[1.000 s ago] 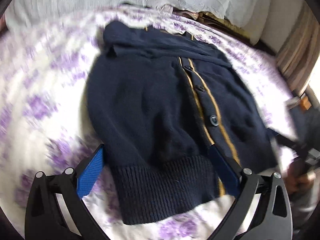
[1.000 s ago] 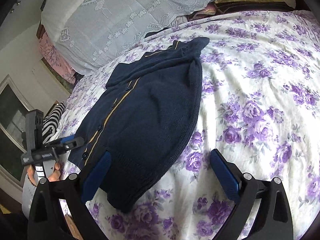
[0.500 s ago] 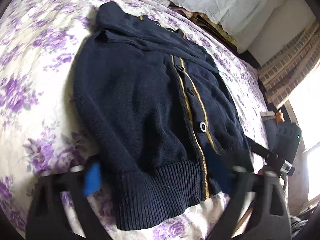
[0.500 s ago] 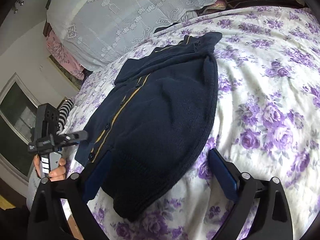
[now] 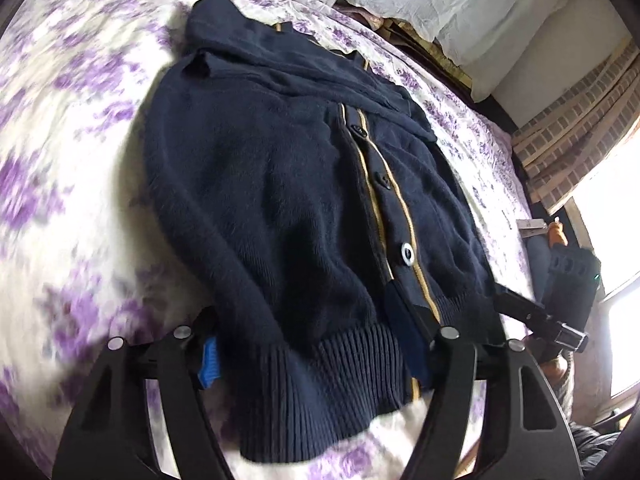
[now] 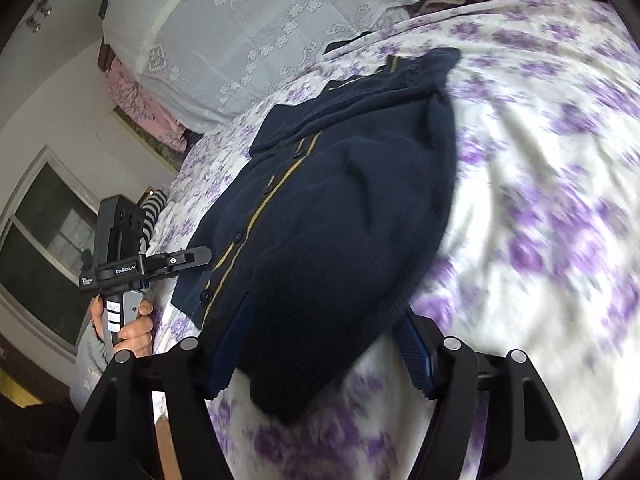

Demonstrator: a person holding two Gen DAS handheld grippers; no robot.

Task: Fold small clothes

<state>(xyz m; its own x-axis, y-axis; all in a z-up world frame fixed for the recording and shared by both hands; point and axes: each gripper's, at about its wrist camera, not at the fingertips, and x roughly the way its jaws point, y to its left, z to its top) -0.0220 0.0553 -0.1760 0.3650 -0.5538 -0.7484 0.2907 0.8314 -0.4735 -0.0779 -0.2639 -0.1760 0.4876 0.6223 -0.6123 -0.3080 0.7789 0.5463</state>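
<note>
A navy knit cardigan (image 5: pixel 288 200) with yellow trim and buttons lies flat on the purple-flowered bedsheet (image 5: pixel 72 128). Its sleeves are folded across the chest and its ribbed hem (image 5: pixel 320 376) faces me. My left gripper (image 5: pixel 310 354) straddles the hem's left part; its jaws are closing with the knit between them. My right gripper (image 6: pixel 322 350) straddles the hem's other corner, jaws also closing around the cloth (image 6: pixel 340 240). Each gripper shows in the other's view: the left gripper (image 6: pixel 202 257) held by a hand (image 6: pixel 132 320), the right gripper (image 5: pixel 504 296) at the bed's edge.
Lace-covered pillows (image 6: pixel 260 32) and a pink pillow (image 6: pixel 136 100) lie along the head of the bed. A striped cloth (image 6: pixel 154 208) sits at the bed's far edge. A bright window (image 5: pixel 612 220) and a curtain (image 5: pixel 572 136) are beside the bed.
Both grippers have tipped further down over the hem and their jaws have narrowed from wide open. The ribbed hem now lies between the pads on each side.
</note>
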